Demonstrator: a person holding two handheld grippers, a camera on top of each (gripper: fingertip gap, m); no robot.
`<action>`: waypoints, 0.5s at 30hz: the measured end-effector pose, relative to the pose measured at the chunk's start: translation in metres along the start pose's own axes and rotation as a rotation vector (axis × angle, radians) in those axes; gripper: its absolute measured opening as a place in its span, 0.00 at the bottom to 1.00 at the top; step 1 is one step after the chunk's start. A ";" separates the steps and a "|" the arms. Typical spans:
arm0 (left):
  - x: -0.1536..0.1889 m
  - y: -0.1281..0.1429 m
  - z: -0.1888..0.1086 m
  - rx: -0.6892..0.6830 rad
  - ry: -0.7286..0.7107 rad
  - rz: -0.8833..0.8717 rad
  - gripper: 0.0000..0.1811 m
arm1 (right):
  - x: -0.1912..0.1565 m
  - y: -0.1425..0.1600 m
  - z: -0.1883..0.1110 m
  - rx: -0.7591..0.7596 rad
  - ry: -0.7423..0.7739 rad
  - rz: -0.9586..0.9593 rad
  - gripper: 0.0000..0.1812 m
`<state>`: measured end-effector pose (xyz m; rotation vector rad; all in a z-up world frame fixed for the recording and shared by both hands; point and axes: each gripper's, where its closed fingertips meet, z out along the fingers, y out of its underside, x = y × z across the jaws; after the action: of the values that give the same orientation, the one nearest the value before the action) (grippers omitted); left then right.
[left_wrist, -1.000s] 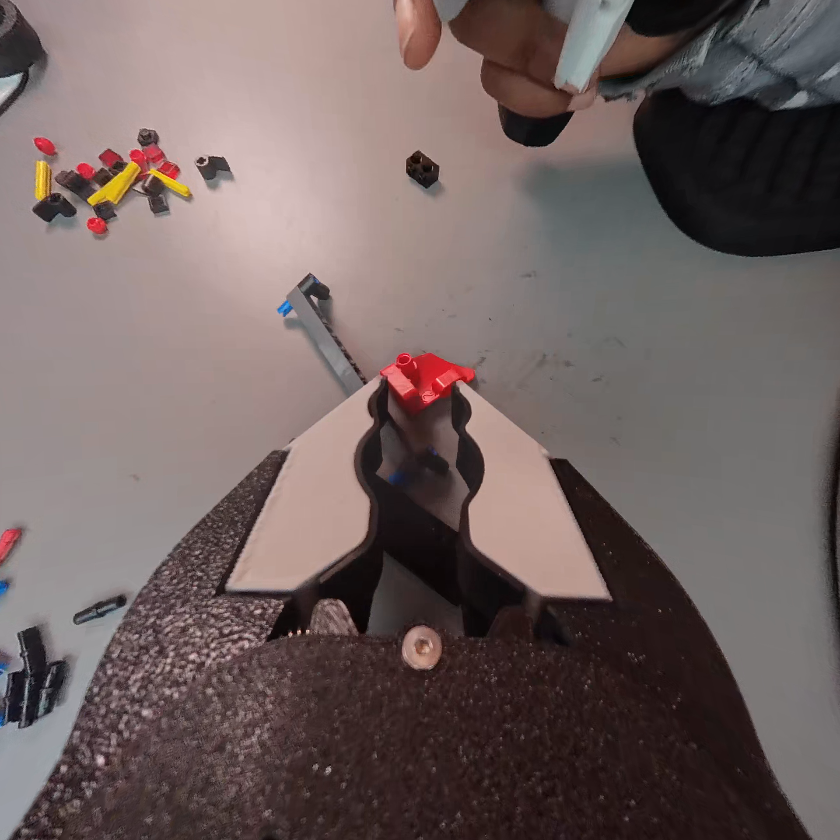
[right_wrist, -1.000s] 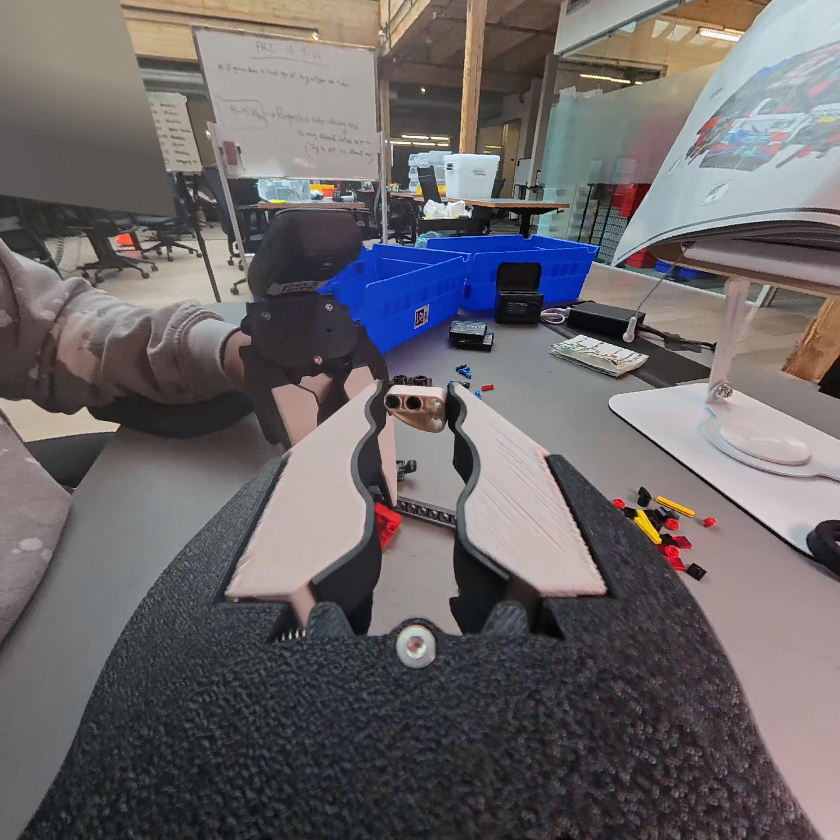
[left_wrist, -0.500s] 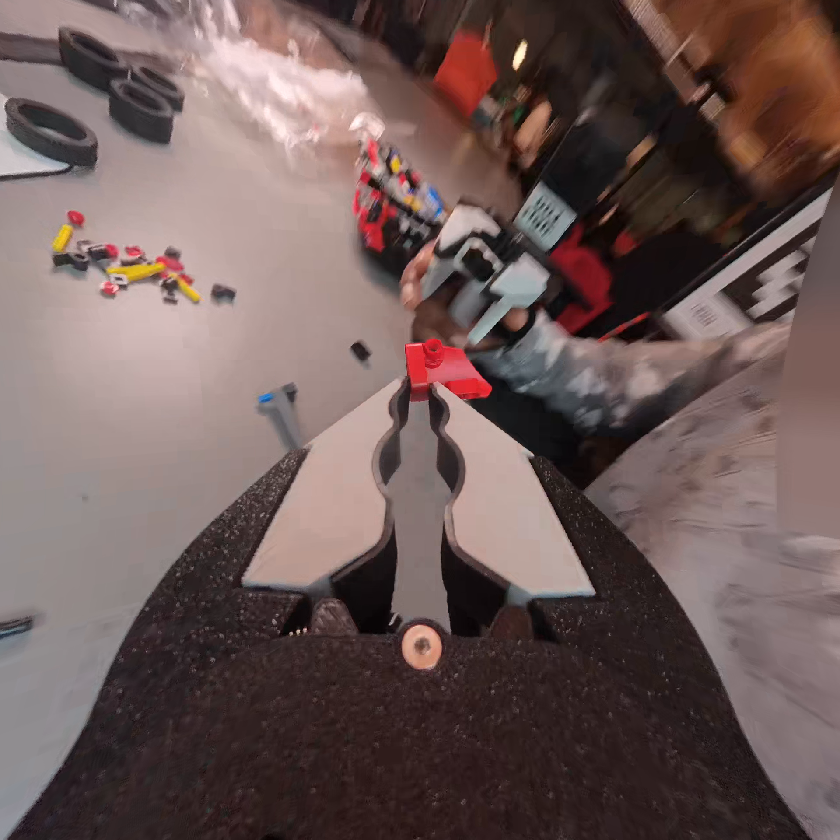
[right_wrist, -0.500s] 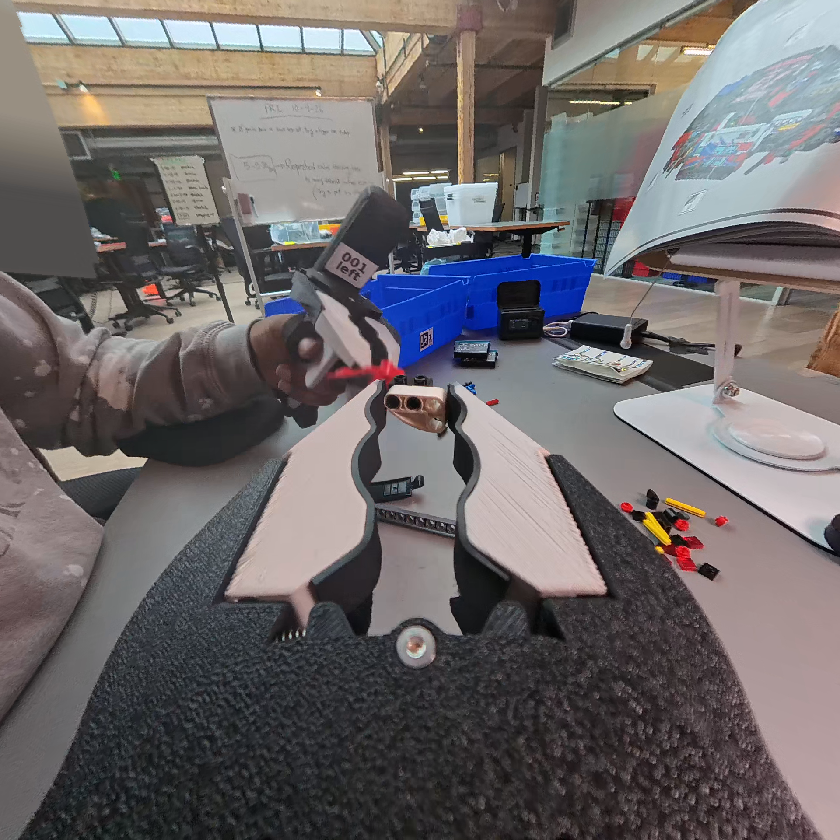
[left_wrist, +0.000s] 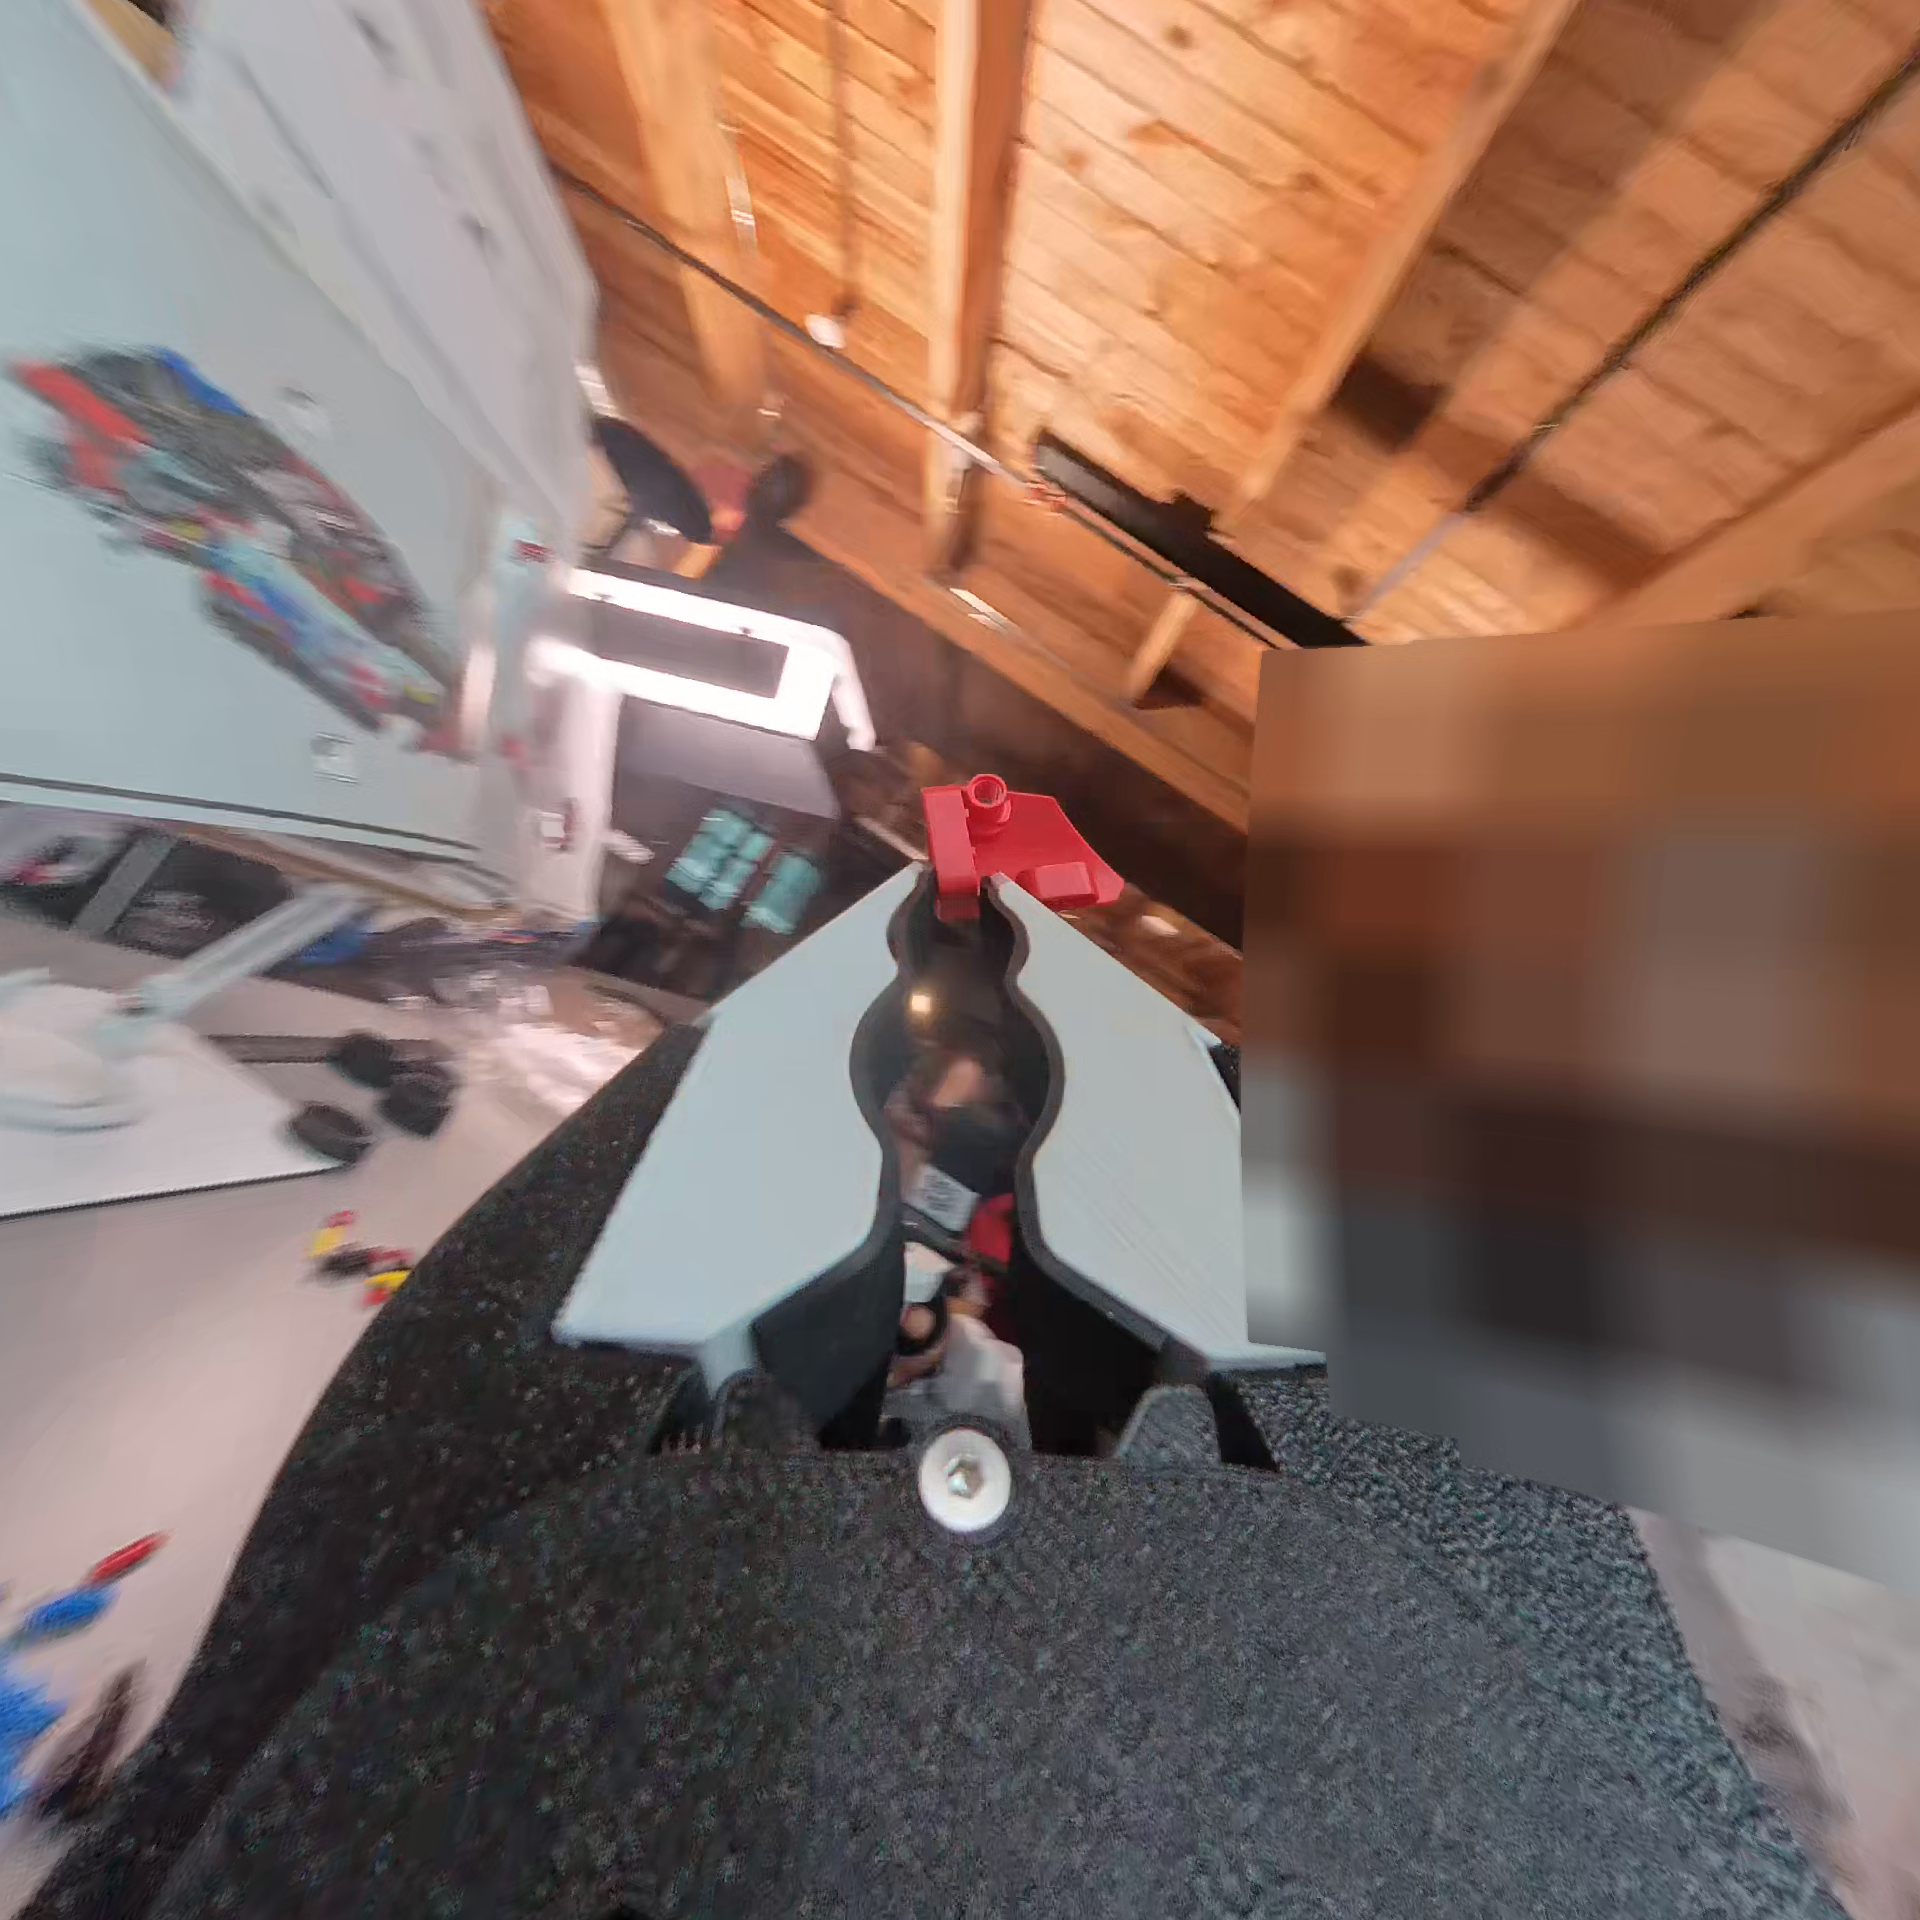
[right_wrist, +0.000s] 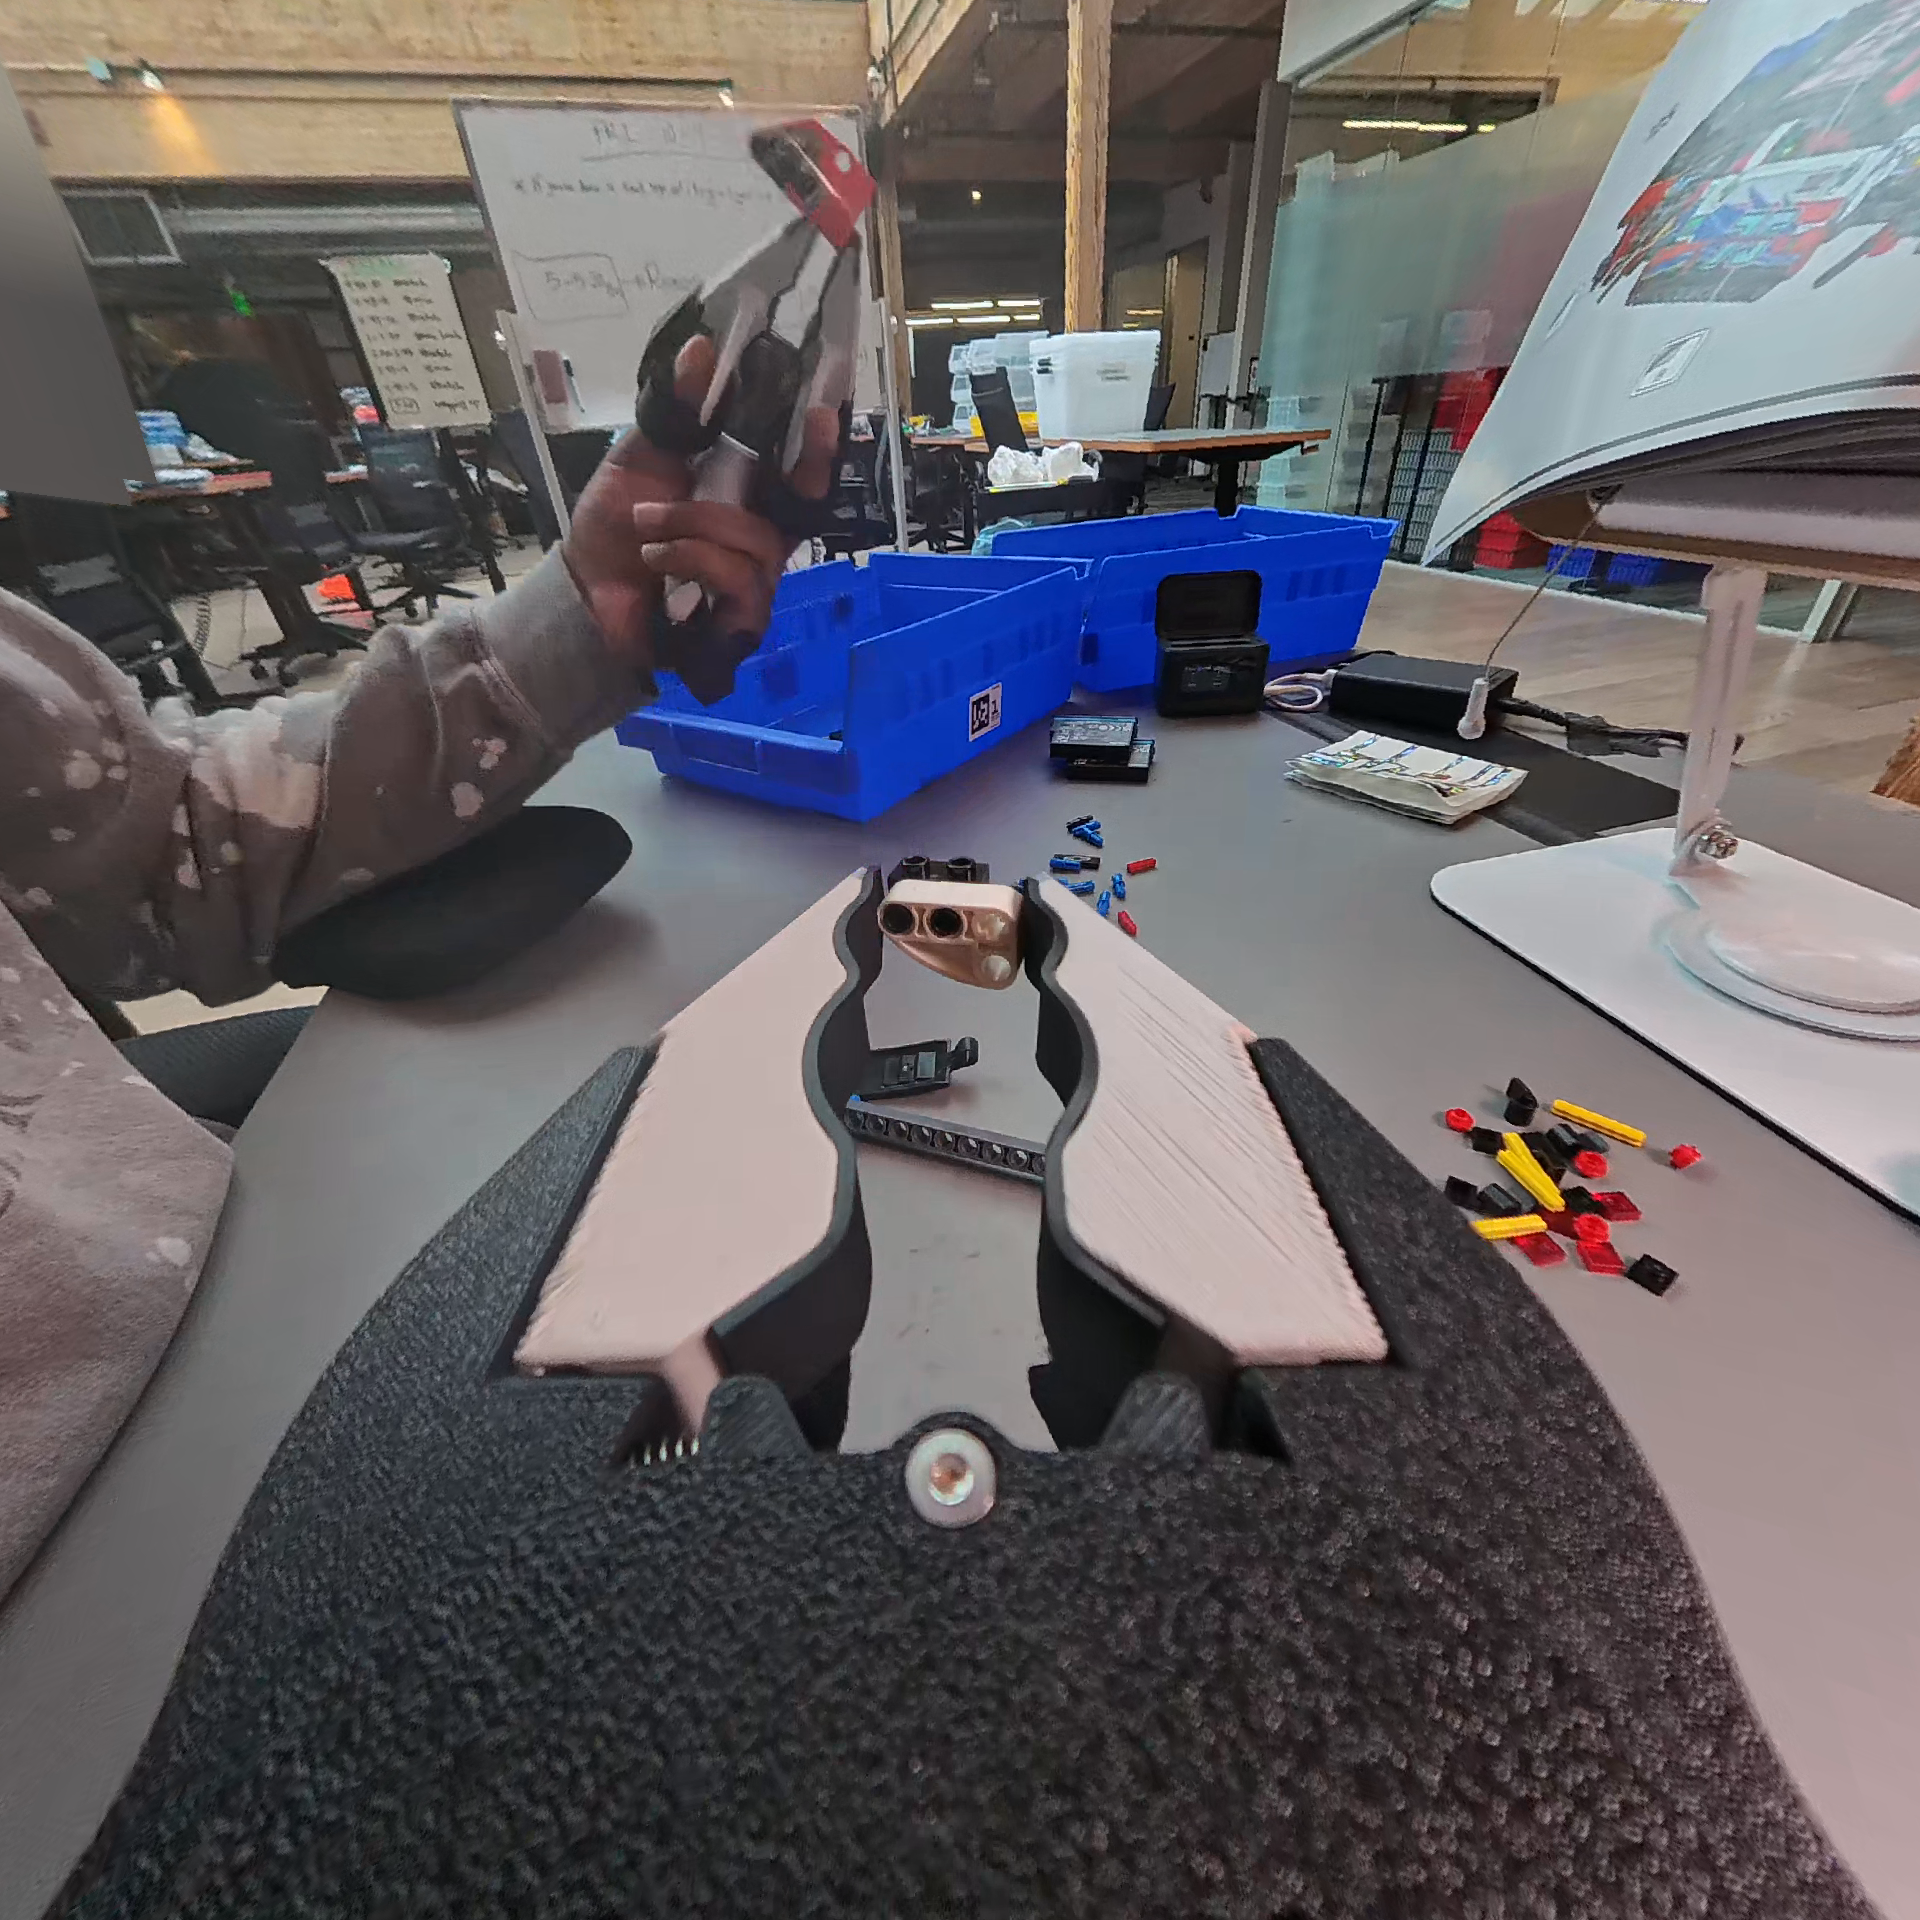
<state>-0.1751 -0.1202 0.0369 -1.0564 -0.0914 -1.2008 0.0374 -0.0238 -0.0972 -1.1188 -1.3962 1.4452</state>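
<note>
My left gripper (left_wrist: 964, 891) is shut on a small red plastic piece (left_wrist: 1013, 847) and points up at the wooden ceiling. It also shows in the right wrist view (right_wrist: 821, 223), raised high above the grey table (right_wrist: 1299, 956) in a person's hand, with the red piece (right_wrist: 821, 182) at its tip. My right gripper (right_wrist: 948, 914) is shut on a tan connector piece (right_wrist: 951, 932) with two round holes and holds it a little above the table. A long black beam (right_wrist: 945, 1143) and a small black part (right_wrist: 920, 1068) lie on the table below it.
Blue bins (right_wrist: 935, 665) stand at the back of the table. Small blue and red pins (right_wrist: 1101, 873) lie before them. A pile of red, yellow and black pieces (right_wrist: 1558, 1184) lies at the right, by a white stand (right_wrist: 1714, 935) holding an open booklet (right_wrist: 1704, 260). Black tyres (left_wrist: 379, 1091) show in the left wrist view. The grippers' ends are close to 25 centimetres from one another.
My left gripper lifted the red piece off the table and swung up to point at the ceiling. My right gripper stayed nearly still with the tan piece.
</note>
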 end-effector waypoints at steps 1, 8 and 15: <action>-0.017 -0.014 -0.014 0.020 -0.164 0.062 0.03 | 0.000 0.001 0.001 -0.004 -0.001 0.002 0.15; -0.094 -0.073 -0.178 -0.200 -1.410 0.625 0.03 | -0.002 0.011 0.005 -0.046 -0.014 0.006 0.15; -0.118 -0.053 -0.213 -0.529 -1.682 0.725 0.04 | -0.003 0.014 0.006 -0.059 -0.014 0.011 0.15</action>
<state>-0.3625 -0.1844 -0.1139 -2.0716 -0.6367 0.5865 0.0323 -0.0288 -0.1112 -1.1566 -1.4530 1.4305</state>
